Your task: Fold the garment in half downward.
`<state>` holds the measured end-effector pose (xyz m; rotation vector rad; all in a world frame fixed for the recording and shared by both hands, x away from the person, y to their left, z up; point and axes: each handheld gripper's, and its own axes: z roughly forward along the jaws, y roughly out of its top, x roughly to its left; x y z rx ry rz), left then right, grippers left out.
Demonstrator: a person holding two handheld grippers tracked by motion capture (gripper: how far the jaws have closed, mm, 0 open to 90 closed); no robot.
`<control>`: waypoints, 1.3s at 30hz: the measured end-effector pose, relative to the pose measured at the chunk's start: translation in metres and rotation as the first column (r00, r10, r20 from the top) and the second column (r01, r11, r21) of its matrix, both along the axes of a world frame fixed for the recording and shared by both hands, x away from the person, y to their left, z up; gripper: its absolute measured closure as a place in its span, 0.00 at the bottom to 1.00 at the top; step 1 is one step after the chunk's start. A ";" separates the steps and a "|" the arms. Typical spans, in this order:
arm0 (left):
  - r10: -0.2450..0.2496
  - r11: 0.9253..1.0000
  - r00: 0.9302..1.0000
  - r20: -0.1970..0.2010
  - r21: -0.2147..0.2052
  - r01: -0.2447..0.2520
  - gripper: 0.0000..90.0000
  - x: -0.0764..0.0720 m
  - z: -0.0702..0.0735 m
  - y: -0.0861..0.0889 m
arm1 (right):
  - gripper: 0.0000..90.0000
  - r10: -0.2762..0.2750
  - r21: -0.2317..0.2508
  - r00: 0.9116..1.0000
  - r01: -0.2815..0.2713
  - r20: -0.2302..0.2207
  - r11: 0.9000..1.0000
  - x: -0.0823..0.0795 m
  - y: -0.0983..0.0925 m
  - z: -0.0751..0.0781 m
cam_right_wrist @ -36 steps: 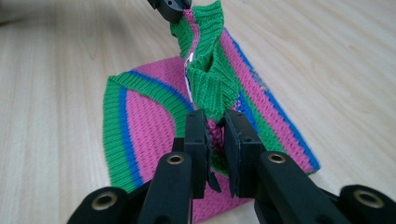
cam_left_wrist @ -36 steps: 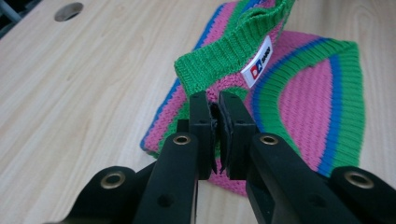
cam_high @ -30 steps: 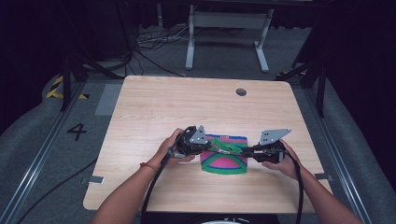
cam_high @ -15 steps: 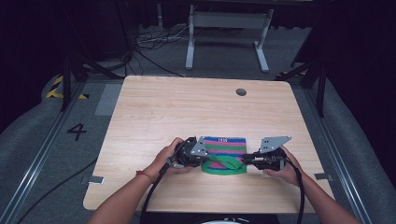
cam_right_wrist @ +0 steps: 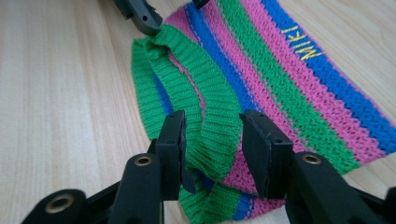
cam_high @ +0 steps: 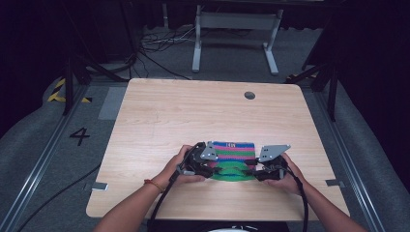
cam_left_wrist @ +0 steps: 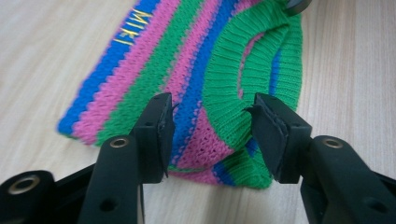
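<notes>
Striped knit hat [cam_high: 235, 159] near table [cam_high: 193, 111] front edge, left gripper [cam_left_wrist: 212, 133] and right gripper [cam_right_wrist: 210, 140] fingers parted around green rim.

black claws [cam_high: 212, 169] with grey triangular plates, trailing black cables, red wristband [cam_high: 153, 184]

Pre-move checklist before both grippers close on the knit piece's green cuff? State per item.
1. Left gripper open, jaws straddling the green ribbed cuff: ok.
2. Right gripper open, cuff between the jaws: ok.
3. Cuff already pinched by either gripper: not ok, gaps show on both.
4. Striped knit piece lying flat on the wooden table: ok apart from the raised cuff.
5. Only one cuff layer between the jaws: cannot tell.
6. Both hands steady on the grippers, left hand: cannot tell from one moment.
</notes>
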<state>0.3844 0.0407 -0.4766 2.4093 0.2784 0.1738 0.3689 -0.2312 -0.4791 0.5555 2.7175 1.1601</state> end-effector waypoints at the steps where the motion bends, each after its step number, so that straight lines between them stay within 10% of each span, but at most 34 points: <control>1: -0.007 1.000 1.000 -0.006 0.010 0.007 0.62 0.000 -0.002 -0.001 | 0.70 0.003 -0.013 1.000 -0.003 -0.004 1.000 0.000 0.001 -0.002; 12: -0.037 0.999 0.999 -0.014 0.013 0.037 0.86 0.000 -0.008 -0.002 | 0.96 -0.017 -0.087 0.998 0.022 0.061 0.996 -0.002 0.003 -0.004; 18: -0.052 0.999 0.997 0.053 0.012 0.052 0.94 -0.004 0.006 -0.001 | 0.97 -0.017 -0.055 0.998 0.021 0.063 0.998 0.000 -0.001 0.006; 28: -0.091 0.996 0.994 0.069 0.007 0.090 0.94 -0.014 0.014 -0.001 | 0.97 0.020 -0.039 0.998 -0.018 0.065 0.999 -0.008 -0.007 0.025; 39: -0.095 0.995 0.995 0.020 0.026 0.094 0.73 -0.022 -0.004 0.004 | 0.87 0.046 -0.103 0.999 -0.044 0.018 0.994 -0.016 -0.010 0.005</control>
